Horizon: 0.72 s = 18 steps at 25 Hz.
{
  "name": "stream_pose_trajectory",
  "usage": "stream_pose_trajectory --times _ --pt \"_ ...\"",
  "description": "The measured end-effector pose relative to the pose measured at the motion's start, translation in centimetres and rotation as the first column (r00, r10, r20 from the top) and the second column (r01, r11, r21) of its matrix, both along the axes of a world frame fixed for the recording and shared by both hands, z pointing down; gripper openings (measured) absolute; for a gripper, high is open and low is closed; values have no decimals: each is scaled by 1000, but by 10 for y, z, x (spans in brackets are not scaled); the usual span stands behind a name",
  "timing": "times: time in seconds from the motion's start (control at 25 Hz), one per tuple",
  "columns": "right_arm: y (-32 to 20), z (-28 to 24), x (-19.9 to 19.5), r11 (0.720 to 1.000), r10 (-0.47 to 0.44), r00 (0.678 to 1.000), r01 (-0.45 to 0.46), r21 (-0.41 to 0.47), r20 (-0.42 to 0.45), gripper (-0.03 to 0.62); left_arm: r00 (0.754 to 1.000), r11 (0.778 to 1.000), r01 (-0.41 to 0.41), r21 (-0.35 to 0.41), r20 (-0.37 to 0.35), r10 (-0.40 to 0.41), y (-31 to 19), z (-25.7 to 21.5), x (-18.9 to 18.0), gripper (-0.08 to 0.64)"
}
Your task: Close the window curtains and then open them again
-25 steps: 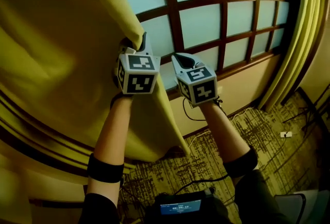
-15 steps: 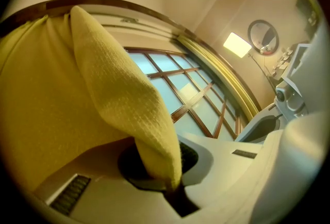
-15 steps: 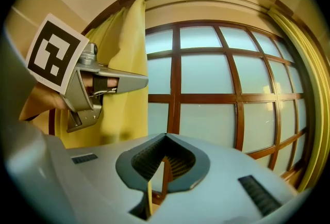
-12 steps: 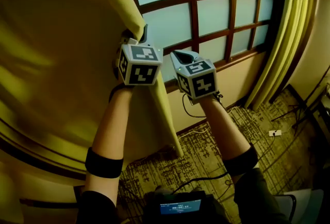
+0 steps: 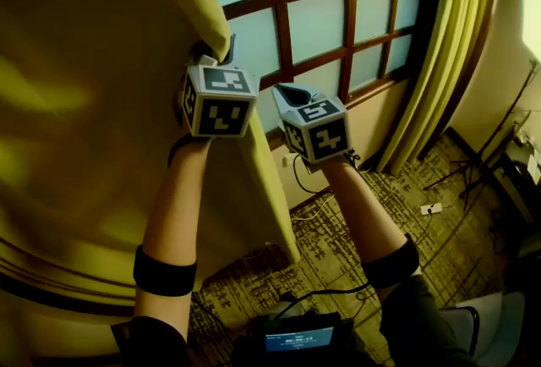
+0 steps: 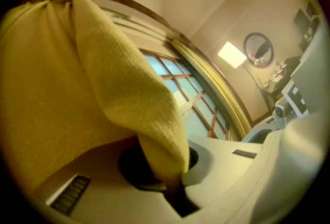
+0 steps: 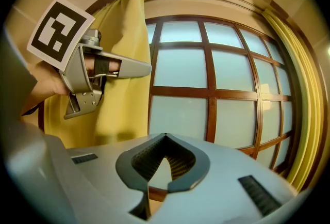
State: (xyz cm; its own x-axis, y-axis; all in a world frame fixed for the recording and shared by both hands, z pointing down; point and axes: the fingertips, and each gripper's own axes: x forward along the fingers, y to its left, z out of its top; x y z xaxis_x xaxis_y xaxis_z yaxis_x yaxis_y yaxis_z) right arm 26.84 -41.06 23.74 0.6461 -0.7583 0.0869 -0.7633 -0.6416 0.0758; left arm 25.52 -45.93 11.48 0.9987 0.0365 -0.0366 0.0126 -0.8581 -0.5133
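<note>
Against one window, left gripper is pinching near curtain of two; far curtain is hanging gathered; right gripper is hovering, jaws together, empty.

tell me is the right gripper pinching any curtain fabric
No, the right gripper is shut on nothing; only the left gripper pinches the curtain.

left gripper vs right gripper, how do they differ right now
The left gripper is shut on the edge of the yellow curtain. The right gripper is shut on nothing. In the left gripper view, fabric fills most of the picture, while the right gripper faces the bare window, beside the curtain and not touching it. Both are shut and point roughly level toward the window.
</note>
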Motion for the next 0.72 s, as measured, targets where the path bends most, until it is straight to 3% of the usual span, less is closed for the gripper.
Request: stream_pose_trajectory --times 0.48,0.72 --pt "24 -16 48 995 93 996 -93 29 1 6 997 996 -82 30 -10 83 19 -7 41 0" --pt "28 -8 66 995 101 995 -101 13 0 6 997 996 -77 35 -18 77 18 -3 57 0"
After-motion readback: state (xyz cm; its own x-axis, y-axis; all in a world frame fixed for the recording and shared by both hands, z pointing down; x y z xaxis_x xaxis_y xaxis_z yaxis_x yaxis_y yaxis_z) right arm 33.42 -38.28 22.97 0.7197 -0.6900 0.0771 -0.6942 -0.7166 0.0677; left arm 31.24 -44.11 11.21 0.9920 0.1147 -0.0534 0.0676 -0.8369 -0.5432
